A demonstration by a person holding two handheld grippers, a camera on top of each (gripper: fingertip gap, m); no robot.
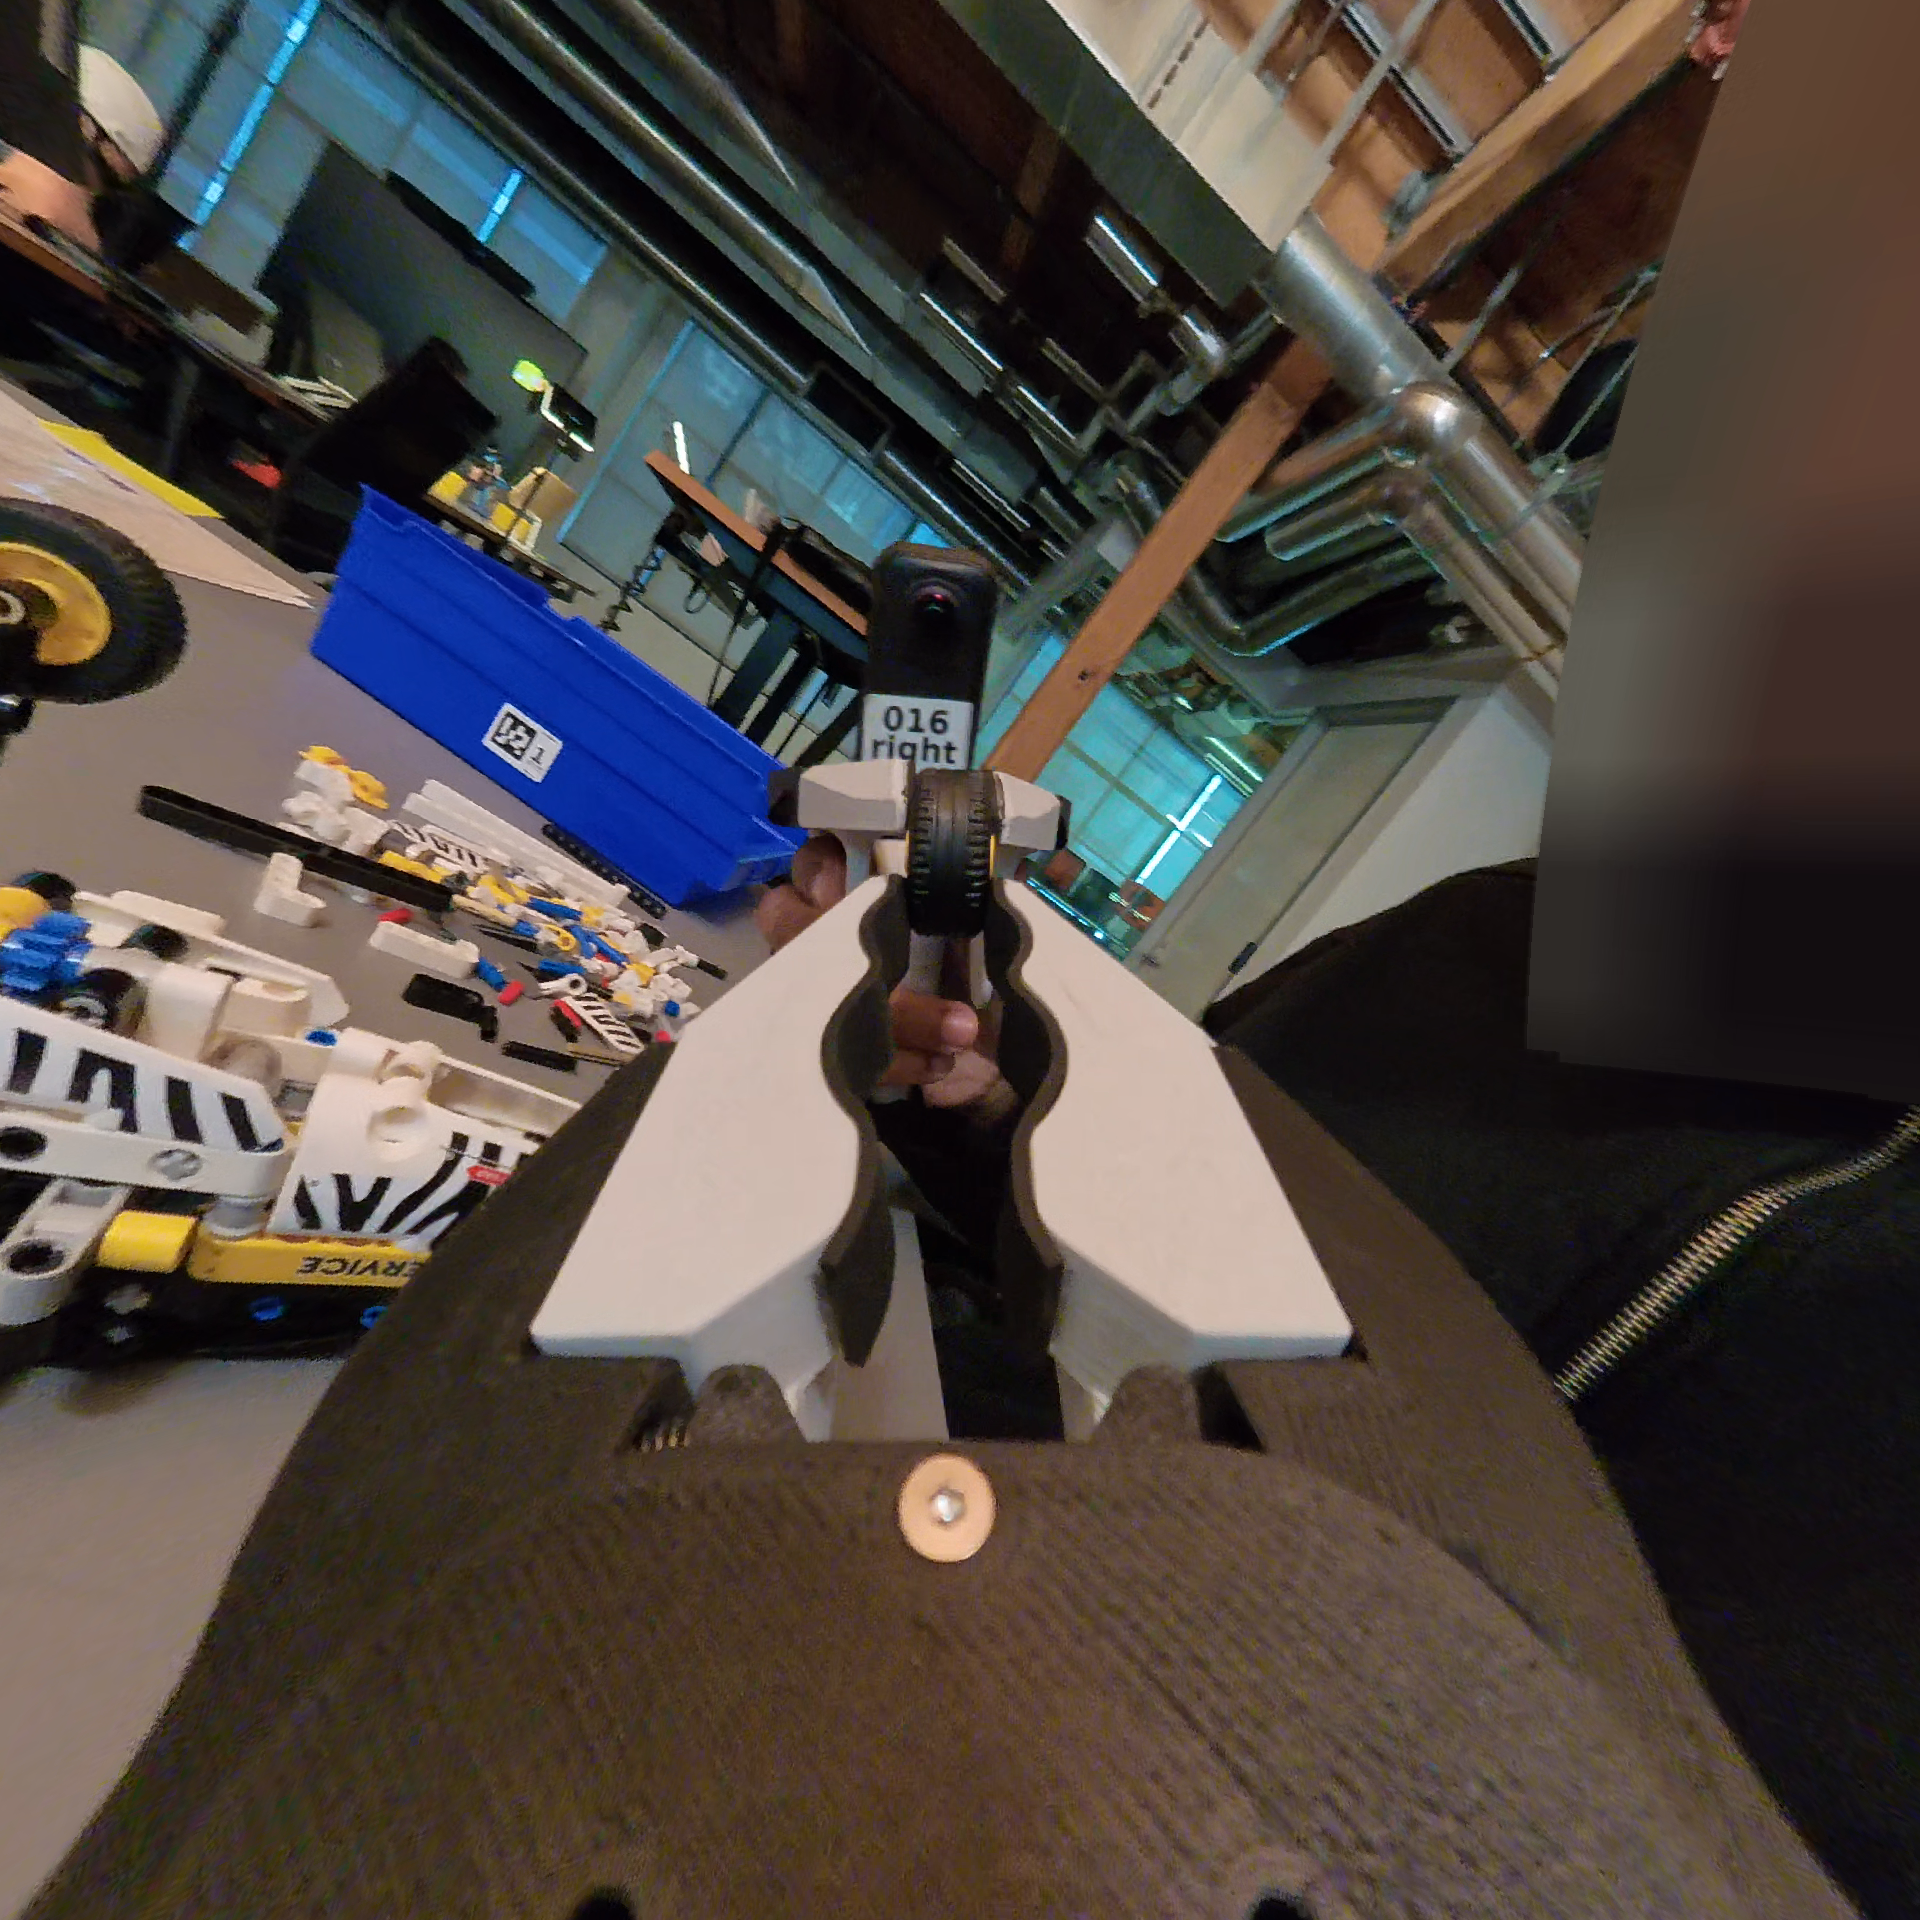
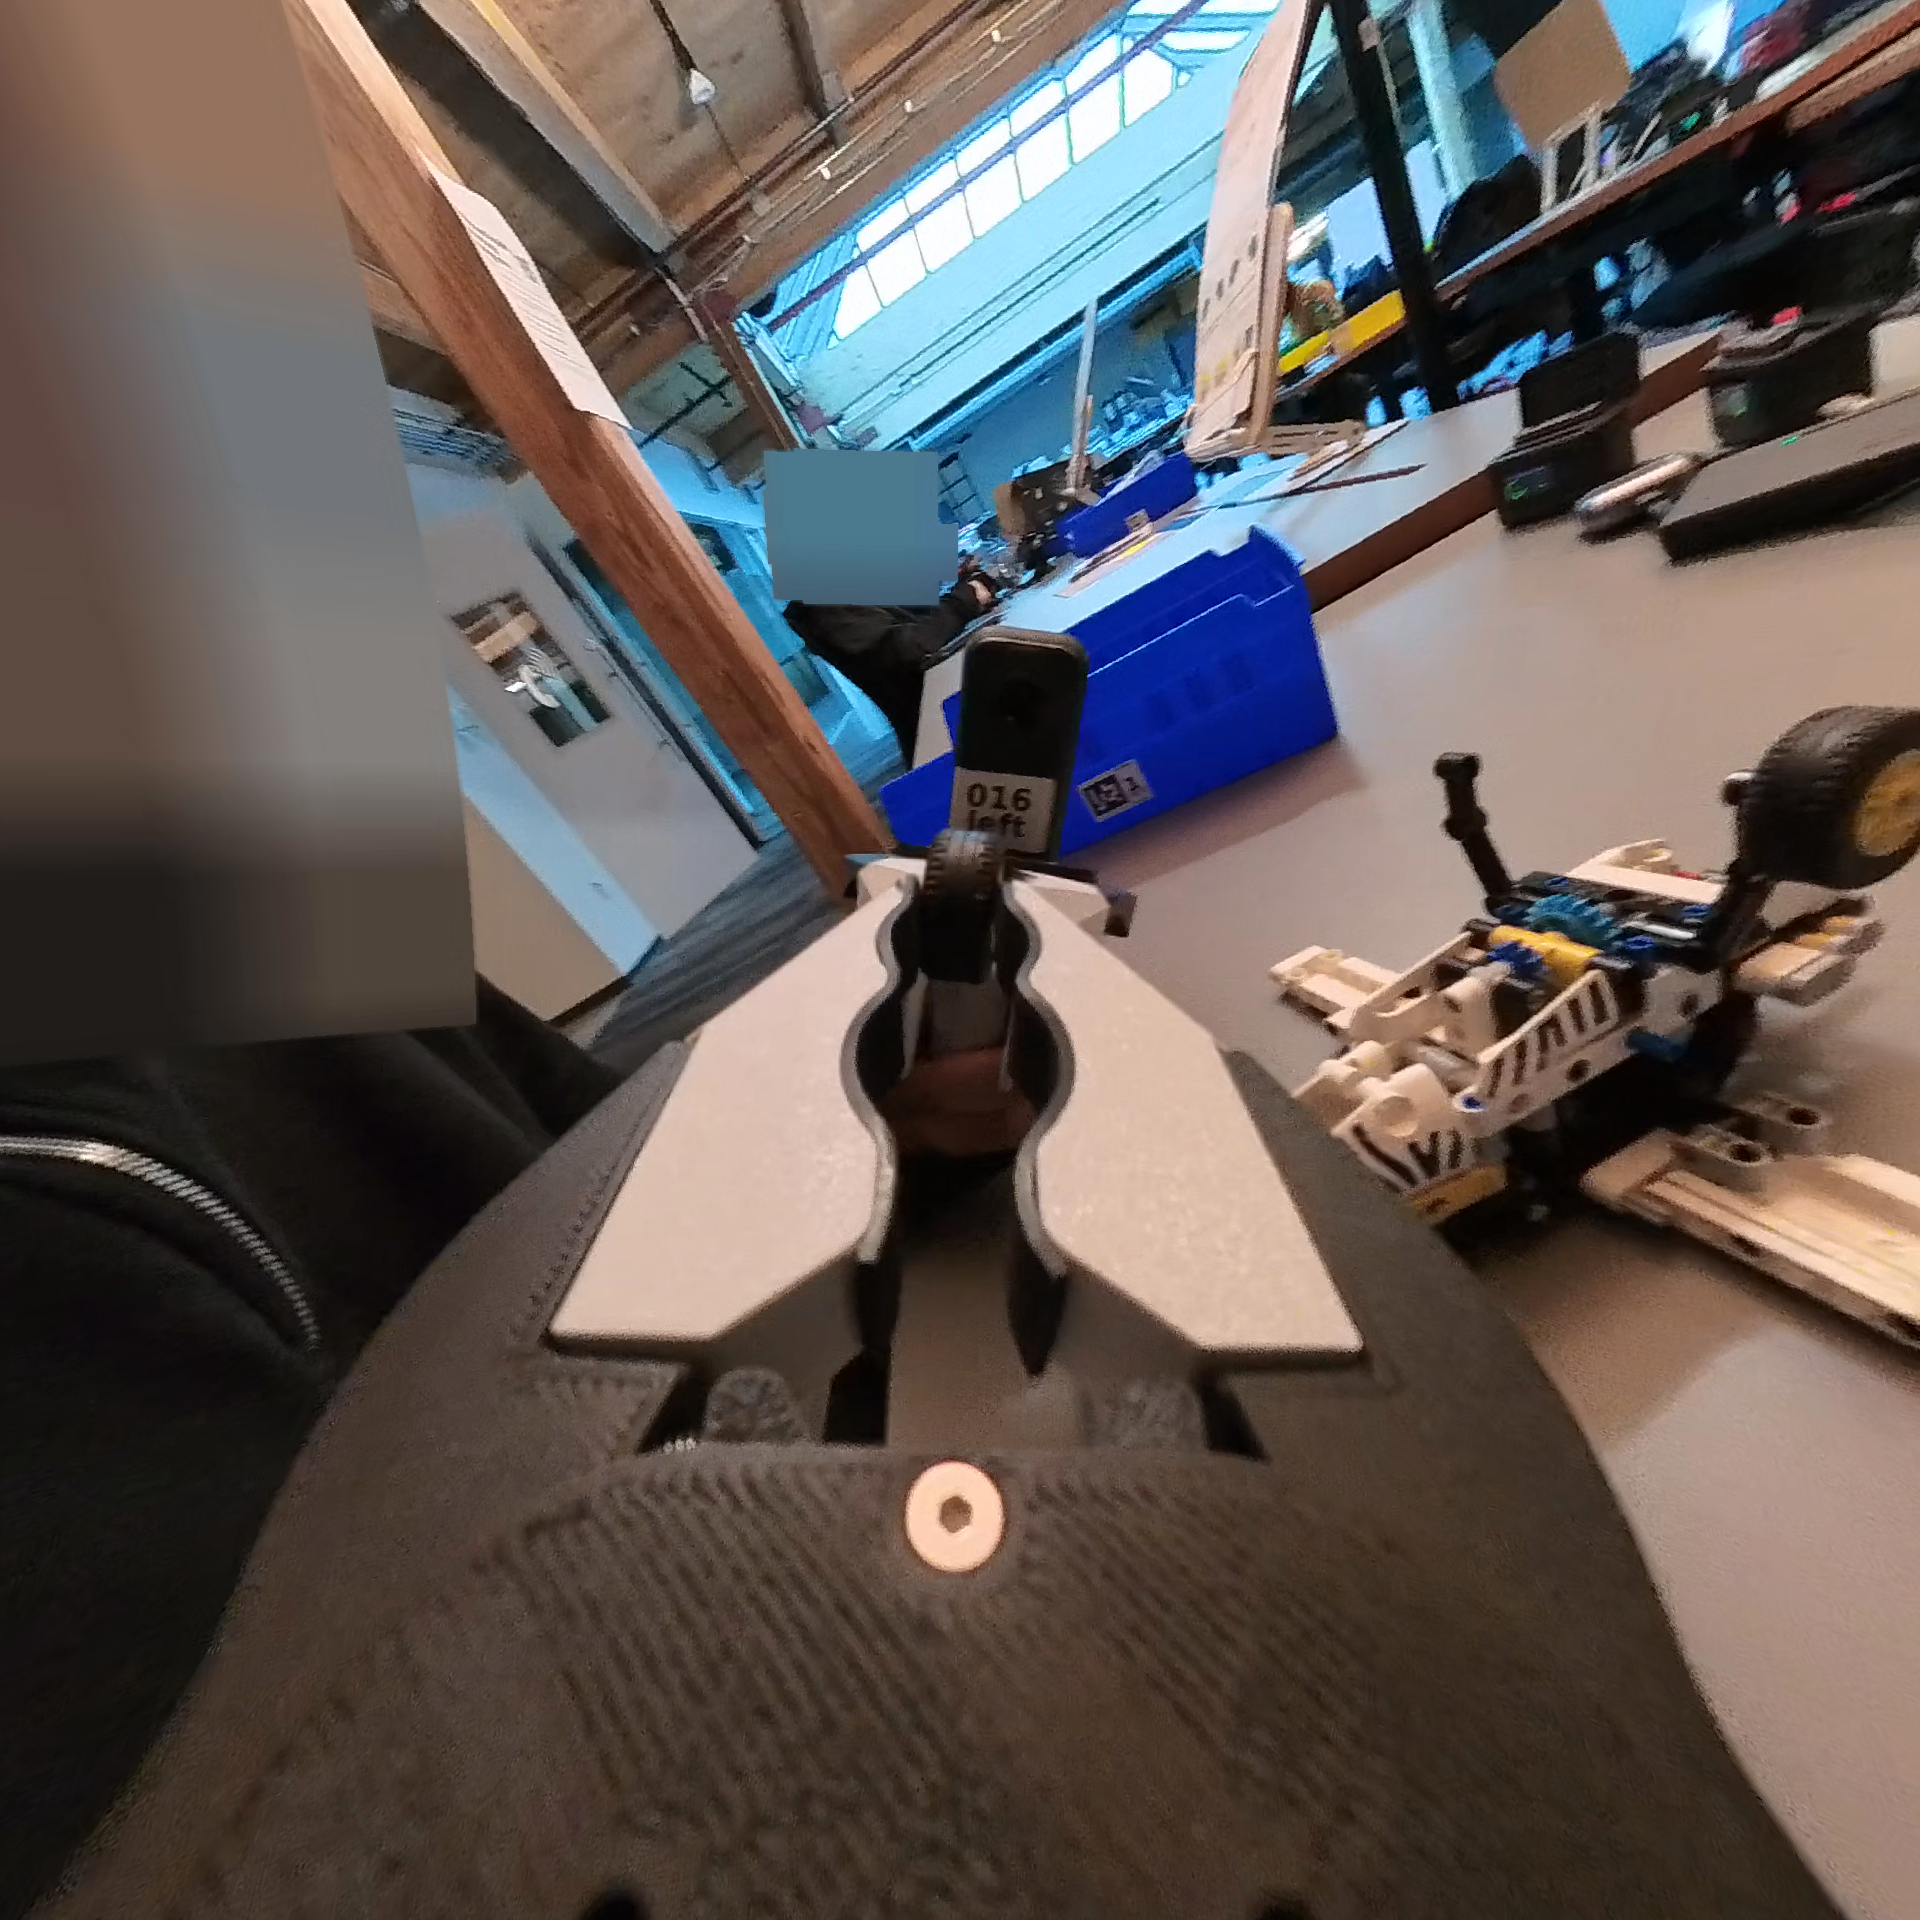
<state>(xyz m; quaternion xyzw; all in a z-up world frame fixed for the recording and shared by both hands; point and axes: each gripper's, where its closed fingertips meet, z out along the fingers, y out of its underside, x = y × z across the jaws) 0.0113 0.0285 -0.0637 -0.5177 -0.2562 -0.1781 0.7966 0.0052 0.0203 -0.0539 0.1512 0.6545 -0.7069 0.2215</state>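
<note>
Two grippers, one small wheel (image 1: 951,847). You've got them nose to nose, up in the air near the edge of the grey table (image 1: 260,707), with the little black tyre with a yellow hub pinched where the tips meet.

The right gripper (image 2: 961,894) comes in from the far side, and its grey fingers (image 1: 842,805) press on the wheel's two flat faces. The tread stays bare and it can't roll out, which is probably why it's gripped that way. The left gripper (image 1: 951,914) looks closed on the lower part of the same wheel, dark pads tight against its sides. No daylight either side that I can see, so I'd call it a shared two-sided hold.

Everything else sits well clear. The half-built white, yellow and zebra-striped toy vehicle (image 2: 1558,1039) lies on the table to one side with its big wheel (image 2: 1844,795) sticking up. The loose parts (image 1: 540,935) are scattered in front of the blue bin (image 1: 540,686), spread flat so they're easy to pick through, I'd guess.
</note>
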